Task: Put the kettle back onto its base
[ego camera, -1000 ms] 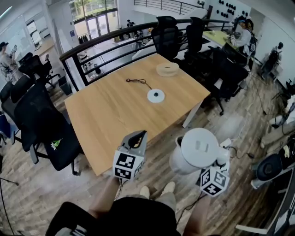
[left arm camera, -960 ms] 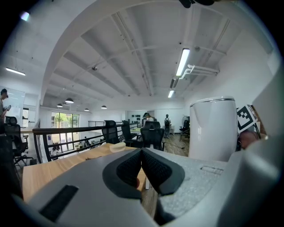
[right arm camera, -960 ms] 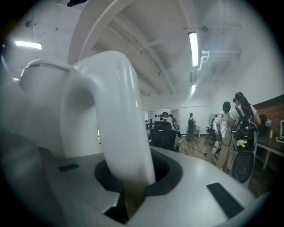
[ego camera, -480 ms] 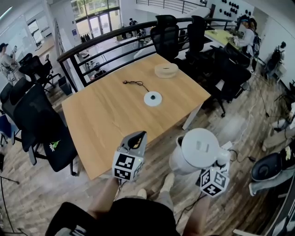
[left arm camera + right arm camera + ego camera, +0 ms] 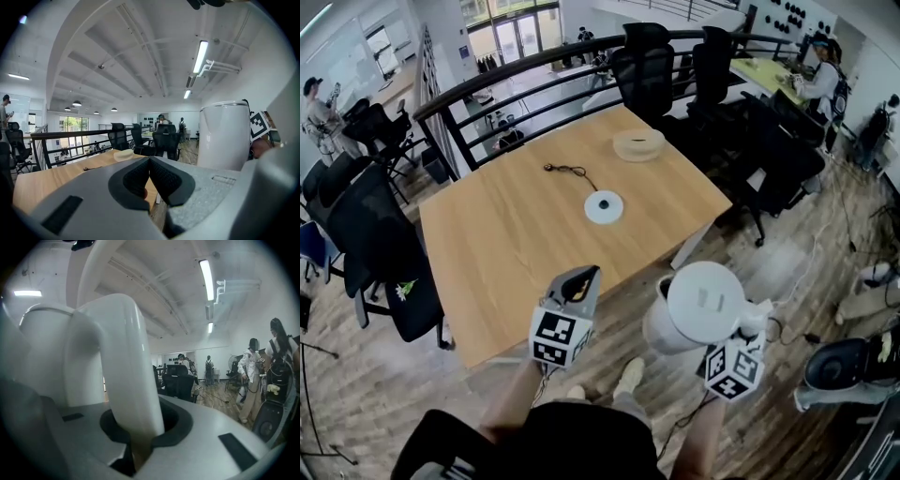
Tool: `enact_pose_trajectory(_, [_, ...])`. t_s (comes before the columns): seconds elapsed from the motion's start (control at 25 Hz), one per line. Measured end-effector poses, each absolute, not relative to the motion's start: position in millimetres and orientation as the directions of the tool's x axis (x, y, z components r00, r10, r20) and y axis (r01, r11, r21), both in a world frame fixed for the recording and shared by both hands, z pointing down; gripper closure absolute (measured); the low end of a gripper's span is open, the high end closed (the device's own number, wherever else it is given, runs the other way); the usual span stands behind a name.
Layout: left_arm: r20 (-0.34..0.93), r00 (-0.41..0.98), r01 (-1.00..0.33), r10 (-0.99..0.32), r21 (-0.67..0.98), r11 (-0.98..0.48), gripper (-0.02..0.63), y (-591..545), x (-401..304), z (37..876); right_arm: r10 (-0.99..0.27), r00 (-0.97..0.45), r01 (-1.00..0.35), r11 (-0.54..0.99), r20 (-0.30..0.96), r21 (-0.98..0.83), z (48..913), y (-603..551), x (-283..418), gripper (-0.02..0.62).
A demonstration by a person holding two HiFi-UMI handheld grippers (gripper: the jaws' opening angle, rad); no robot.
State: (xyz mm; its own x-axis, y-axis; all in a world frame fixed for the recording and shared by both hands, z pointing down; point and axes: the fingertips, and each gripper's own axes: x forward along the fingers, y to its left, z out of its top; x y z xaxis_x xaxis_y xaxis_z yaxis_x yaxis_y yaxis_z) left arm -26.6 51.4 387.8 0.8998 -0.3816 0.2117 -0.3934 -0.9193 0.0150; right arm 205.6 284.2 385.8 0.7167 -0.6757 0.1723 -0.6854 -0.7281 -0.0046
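Clamping the handle (image 5: 126, 371), your right gripper (image 5: 138, 439) holds the kettle (image 5: 703, 302) upright for seating, well short of the base (image 5: 604, 207); left gripper (image 5: 150, 165) closed, empty.

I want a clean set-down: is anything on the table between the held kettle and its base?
Nothing visible: bare tabletop lies between the kettle and base; the cord runs off its far side.

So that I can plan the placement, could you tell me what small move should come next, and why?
Probably carry the kettle forward toward the base: the right gripper grips its handle, yet it hangs beyond the table edge, far from the base.
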Motion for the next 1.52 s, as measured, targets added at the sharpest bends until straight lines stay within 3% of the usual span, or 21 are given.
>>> enact_pose_trajectory(0.96, [0.211, 0.818, -0.55, -0.536, 0.01, -0.835, 0.603, 20, 63, 387, -0.793, 0.588, -0.803, -0.596, 0.157, -0.003, 382, 209, 332, 0.549])
enact_pose_trajectory(1.52, [0.214, 0.737, -0.656, -0.642, -0.007, -0.755, 0.603, 4, 61, 390, -0.86, 0.486, -0.869, -0.494, 0.157, -0.019, 389, 154, 357, 0.549])
